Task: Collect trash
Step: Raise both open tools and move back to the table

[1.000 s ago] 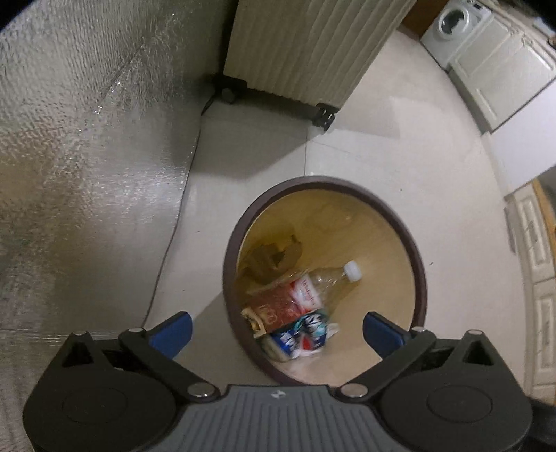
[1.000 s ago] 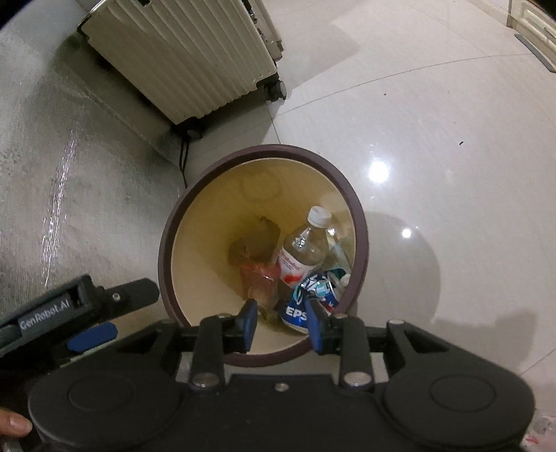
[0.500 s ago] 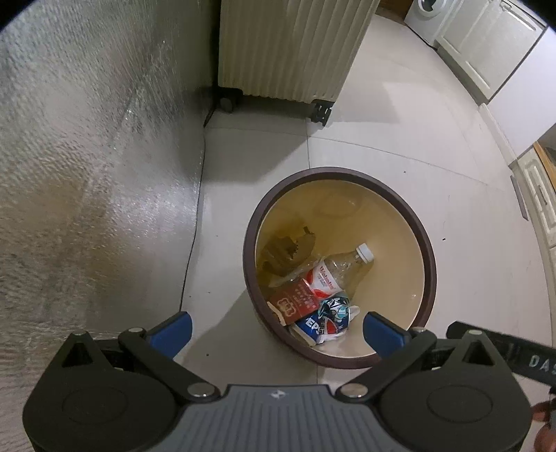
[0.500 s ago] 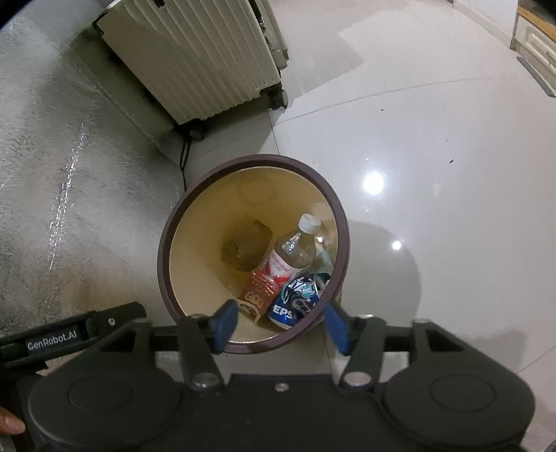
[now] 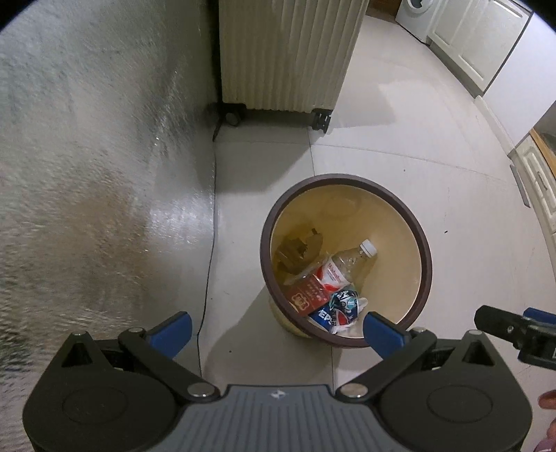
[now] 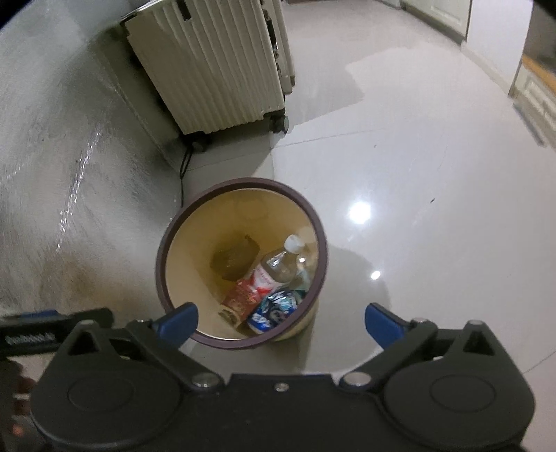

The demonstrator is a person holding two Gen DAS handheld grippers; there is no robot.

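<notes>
Item count, as visible:

- Waste bin (image 5: 425, 267): one, round, brown rim, cream interior.
- Plastic bottle (image 5: 347, 266): one, white cap, inside the bin.
- Crushed blue Pepsi can (image 5: 338, 309): one, inside the bin.
- Red carton (image 5: 307, 295): one, inside the bin.
- Crumpled brown paper (image 5: 297, 248): one piece, inside the bin.
- Ribbed cream suitcase (image 5: 285, 52): one, on the floor.
- Washing machine (image 5: 415, 14): one.
- Hand-held gripper: two, left hand-held gripper (image 5: 274, 330) and right hand-held gripper (image 6: 281, 321).

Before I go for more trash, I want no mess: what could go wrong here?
1. The bin looks tilted, so a nudge from the right gripper, jaws opening and empty, might tip it.
2. The Pepsi can and plastic bottle could roll out if it does.
3. The black cord runs close by; it could snag.
</notes>
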